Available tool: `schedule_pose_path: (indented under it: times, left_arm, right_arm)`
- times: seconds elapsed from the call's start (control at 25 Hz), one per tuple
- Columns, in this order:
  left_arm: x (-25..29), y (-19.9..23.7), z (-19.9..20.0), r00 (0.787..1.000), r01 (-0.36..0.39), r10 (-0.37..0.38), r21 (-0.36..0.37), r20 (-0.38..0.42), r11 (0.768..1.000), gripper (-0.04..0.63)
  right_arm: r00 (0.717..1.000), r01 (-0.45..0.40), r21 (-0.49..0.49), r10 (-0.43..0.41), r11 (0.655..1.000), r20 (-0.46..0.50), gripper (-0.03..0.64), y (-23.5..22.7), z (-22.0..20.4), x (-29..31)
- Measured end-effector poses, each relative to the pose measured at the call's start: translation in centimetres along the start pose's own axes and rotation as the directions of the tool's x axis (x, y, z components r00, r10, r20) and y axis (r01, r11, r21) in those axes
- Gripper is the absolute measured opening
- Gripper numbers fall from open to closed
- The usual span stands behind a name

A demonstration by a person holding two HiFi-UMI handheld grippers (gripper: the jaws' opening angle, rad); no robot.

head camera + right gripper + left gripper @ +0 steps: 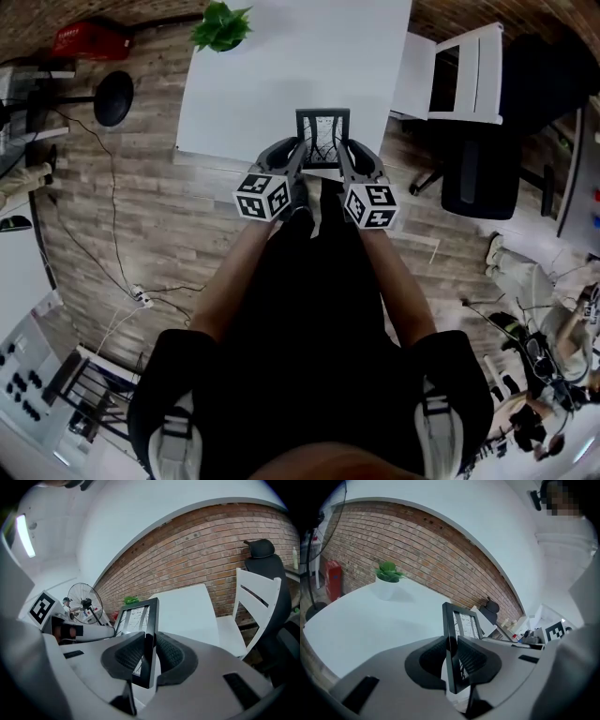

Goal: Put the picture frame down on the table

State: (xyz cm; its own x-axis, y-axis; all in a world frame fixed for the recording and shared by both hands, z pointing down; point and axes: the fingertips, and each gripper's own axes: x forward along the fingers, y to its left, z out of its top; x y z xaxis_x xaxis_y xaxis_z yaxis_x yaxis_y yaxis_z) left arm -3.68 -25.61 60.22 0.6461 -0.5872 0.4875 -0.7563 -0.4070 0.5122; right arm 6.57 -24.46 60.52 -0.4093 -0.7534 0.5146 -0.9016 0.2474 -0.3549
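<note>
White table (281,84) with potted plant (221,26)

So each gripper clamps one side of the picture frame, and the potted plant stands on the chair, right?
No: the head view shows the potted plant on the table, not the chair. The left gripper and right gripper clamp the picture frame by its sides.

Your frame (322,139) is black around a pale print with dark lines. Your left gripper (302,150) and right gripper (342,150) are grey, with black ribbed pads (433,660) and black-and-white square-patterned cubes (262,195). The table (300,66) is white, the chair (412,80) white, the plant (221,25) green, the wall (422,545) red-brown brick, the floor (150,234) grey-brown planks.
</note>
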Motion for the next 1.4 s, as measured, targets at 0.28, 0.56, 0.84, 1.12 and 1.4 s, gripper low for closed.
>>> schedule_pose_path:
  times: [0.28,0.56,0.84,1.12,1.4]
  left_arm:
    - [1.7,1.2,-0.8,0.999,-0.009,0.008,-0.039,-0.032,0.999,0.083]
    - [3.4,2.1,-1.5,0.999,-0.018,0.015,-0.047,-0.049,0.999,0.083]
    - [4.9,3.1,-3.0,0.996,-0.037,0.032,-0.066,-0.081,0.997,0.083]
    - [6.1,3.7,-4.3,0.993,-0.058,0.048,-0.083,-0.112,0.995,0.083]
    - [6.7,4.6,-5.5,0.988,-0.084,0.070,-0.097,-0.138,0.992,0.083]
  right_arm:
    - [0.999,0.000,0.022,0.000,1.000,-0.033,0.072,-1.1,-1.0,1.5]
    - [0.998,0.002,0.040,0.000,0.999,-0.055,0.074,-2.4,-1.8,2.8]
    - [0.995,-0.003,0.049,0.008,0.999,-0.095,0.073,-3.6,-3.1,4.2]
    - [0.990,-0.005,0.049,0.012,0.999,-0.142,0.074,-4.7,-4.6,5.1]
    - [0.983,-0.019,0.062,0.030,0.998,-0.179,0.075,-5.2,-5.9,6.0]
